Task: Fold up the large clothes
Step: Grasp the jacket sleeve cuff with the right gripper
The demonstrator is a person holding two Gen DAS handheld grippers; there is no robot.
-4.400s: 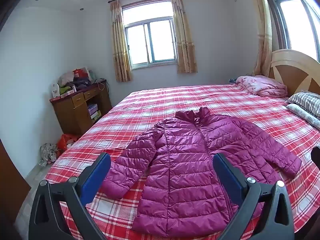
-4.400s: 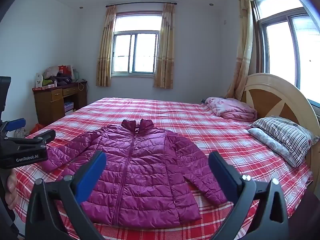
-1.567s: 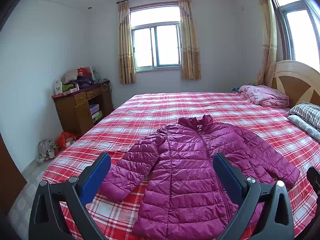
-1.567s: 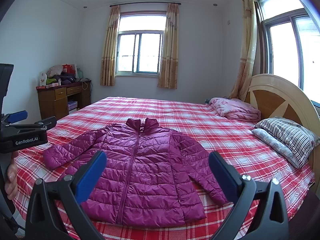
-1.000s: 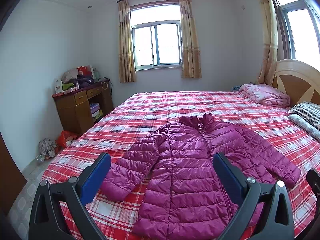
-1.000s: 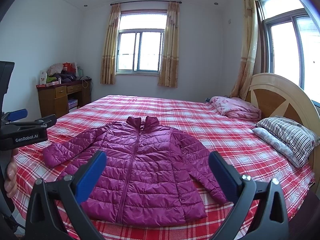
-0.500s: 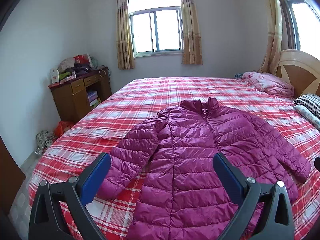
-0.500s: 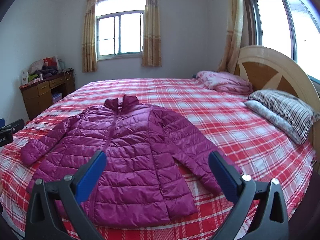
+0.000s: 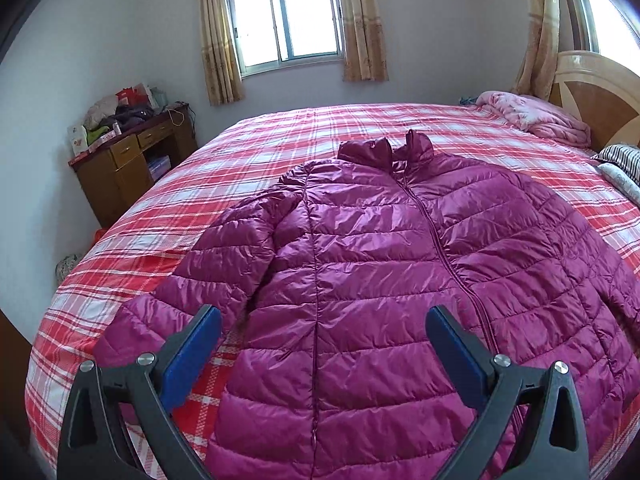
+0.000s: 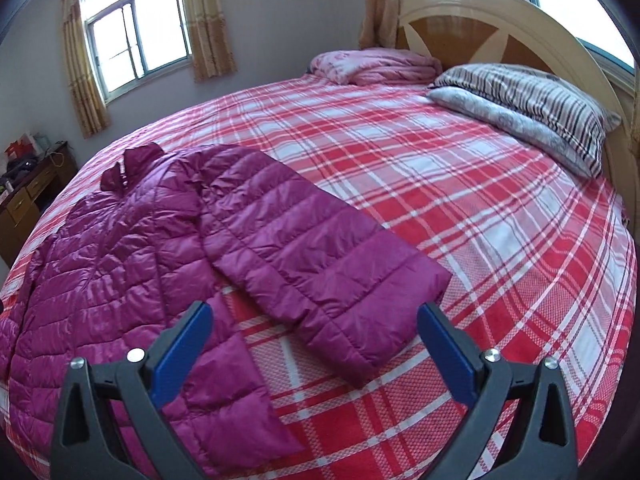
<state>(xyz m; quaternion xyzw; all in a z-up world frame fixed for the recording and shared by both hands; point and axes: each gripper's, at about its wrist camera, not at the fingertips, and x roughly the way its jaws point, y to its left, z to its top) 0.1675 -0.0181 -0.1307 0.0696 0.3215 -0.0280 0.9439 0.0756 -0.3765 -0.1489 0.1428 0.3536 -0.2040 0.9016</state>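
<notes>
Listing our item: puffer jacket, flat and zipped on the plaid bed, filling mid-frame. We judge it light, soft, slippery; best pinched at sleeve cuff. Left gripper and right gripper gape wide, empty.

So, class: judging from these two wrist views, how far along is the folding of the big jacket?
Done: the magenta quilted puffer jacket lies spread flat, front up, zip closed, on the red plaid bedsheet. In hand: nothing; the left gripper hovers open over the jacket's lower body, and the right gripper is open near the sleeve cuff. Left: every fold, since both sleeves lie outstretched.
</notes>
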